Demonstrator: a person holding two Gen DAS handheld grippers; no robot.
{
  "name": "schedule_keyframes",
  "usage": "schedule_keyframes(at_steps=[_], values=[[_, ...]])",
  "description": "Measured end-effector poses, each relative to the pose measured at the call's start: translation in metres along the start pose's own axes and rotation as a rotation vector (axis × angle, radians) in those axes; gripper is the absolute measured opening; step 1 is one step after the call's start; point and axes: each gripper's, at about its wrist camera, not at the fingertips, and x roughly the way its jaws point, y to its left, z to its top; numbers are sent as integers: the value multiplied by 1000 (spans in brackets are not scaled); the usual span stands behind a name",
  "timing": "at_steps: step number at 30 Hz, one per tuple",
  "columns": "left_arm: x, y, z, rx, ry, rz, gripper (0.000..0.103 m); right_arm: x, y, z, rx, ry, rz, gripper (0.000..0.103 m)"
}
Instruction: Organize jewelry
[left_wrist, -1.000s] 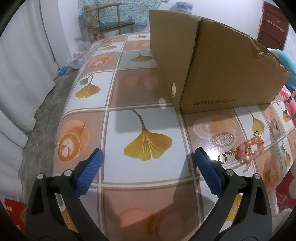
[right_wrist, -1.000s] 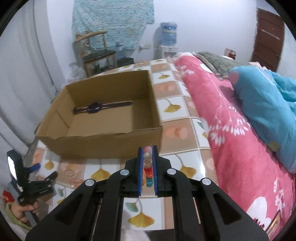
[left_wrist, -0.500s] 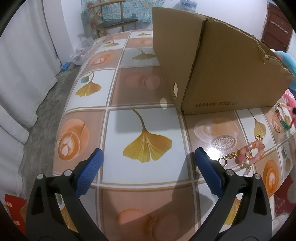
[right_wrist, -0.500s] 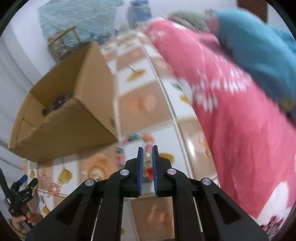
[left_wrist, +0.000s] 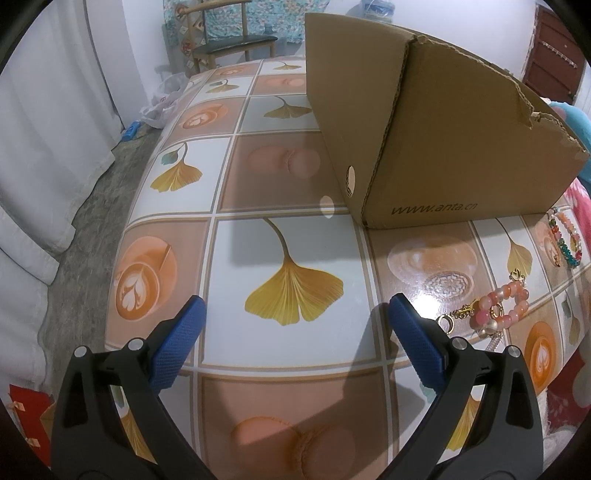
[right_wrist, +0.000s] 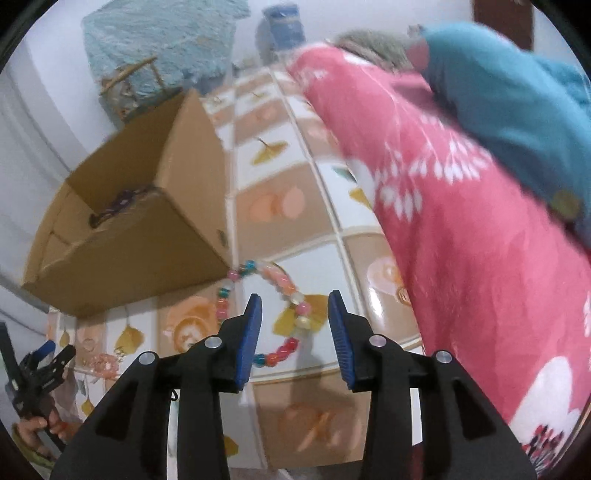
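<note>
A multicoloured bead bracelet (right_wrist: 281, 277) lies as a loop on the tiled tabletop (right_wrist: 275, 206), just right of the cardboard box (right_wrist: 147, 236). My right gripper (right_wrist: 295, 298) hovers over it. Its jaws are opening and its blue pads stand apart on either side of the loop's near part, not pressing it. The left wrist view shows the same bracelet (left_wrist: 564, 238) beside the box (left_wrist: 443, 129). A pink bead bracelet (left_wrist: 498, 306) with a gold clasp lies close to the right finger of my left gripper (left_wrist: 295, 302), which is wide open with nothing between its fingers.
A dark strap-like piece (right_wrist: 118, 201) lies inside the box. A bed with a pink blanket (right_wrist: 480, 277) and a teal one (right_wrist: 517, 96) borders the table's right side. A hand holds the left gripper (right_wrist: 59, 349) at the table's near left corner. A chair (left_wrist: 229, 40) stands beyond the table.
The right gripper, shut on the multicoloured bracelet above the box, came down to the table right of the box and its jaws parted, leaving the bracelet on the table. The left gripper stayed put.
</note>
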Motion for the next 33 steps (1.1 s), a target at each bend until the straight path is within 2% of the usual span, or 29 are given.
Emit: schedule_keyframes(at_steps=[4, 7, 11, 15, 18, 30, 33], values=[[0, 0, 0, -1, 1, 0, 96, 4, 44, -12, -75, 59, 170, 37], [0, 0, 0, -2, -1, 1, 96, 22, 88, -30, -129, 166, 317, 37], [0, 0, 0, -1, 0, 1, 96, 38, 125, -46, -162, 251, 384, 32], [0, 0, 0, 3, -3, -1, 96, 49, 145, -54, -181, 298, 372, 26], [-1, -1, 0, 9, -9, -6, 96, 56, 153, -56, -186, 321, 328, 23], [1, 0, 1, 29, -28, -20, 96, 63, 178, -56, -287, 305, 212, 17], [2, 0, 0, 30, -30, -22, 96, 68, 180, -55, -264, 331, 221, 16]])
